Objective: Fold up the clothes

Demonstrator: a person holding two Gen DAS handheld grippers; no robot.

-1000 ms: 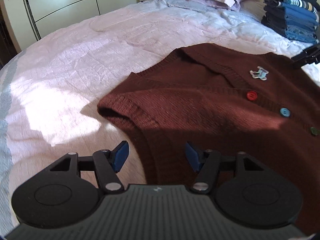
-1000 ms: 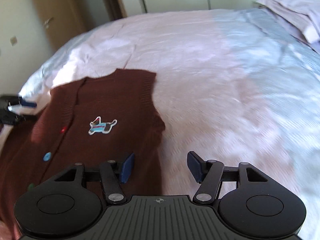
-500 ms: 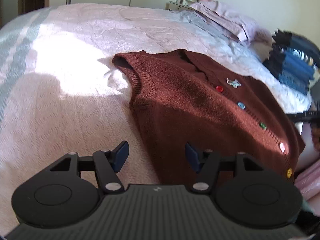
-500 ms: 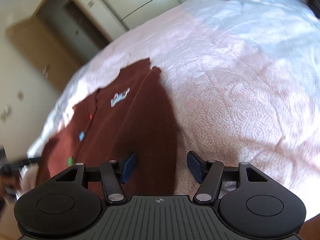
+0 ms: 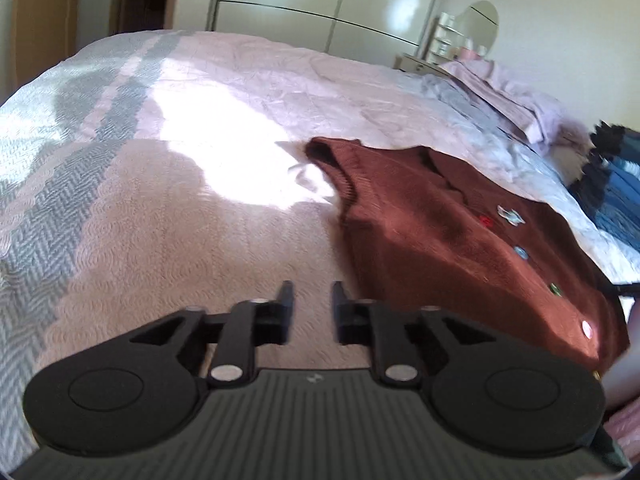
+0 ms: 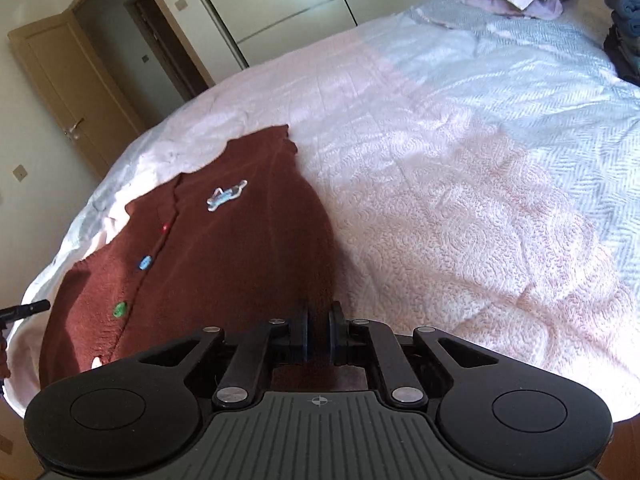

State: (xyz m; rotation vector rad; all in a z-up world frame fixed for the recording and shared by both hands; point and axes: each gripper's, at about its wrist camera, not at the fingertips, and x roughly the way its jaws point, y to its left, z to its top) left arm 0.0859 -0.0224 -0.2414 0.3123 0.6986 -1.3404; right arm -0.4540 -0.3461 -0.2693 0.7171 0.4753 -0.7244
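Bare bedspread [image 5: 168, 240] left of the vest [image 5: 460, 248]; left gripper [image 5: 312, 300] closing on nothing (beside its hem), right gripper [image 6: 318, 320] pinching hem

- Your left gripper [image 5: 311, 296] points downward with its jaws closing; a gap remains and nothing lies between the fingers.
- Your right gripper [image 6: 318, 322] points downward, jaws drawn together and pinching the brown knit edge.
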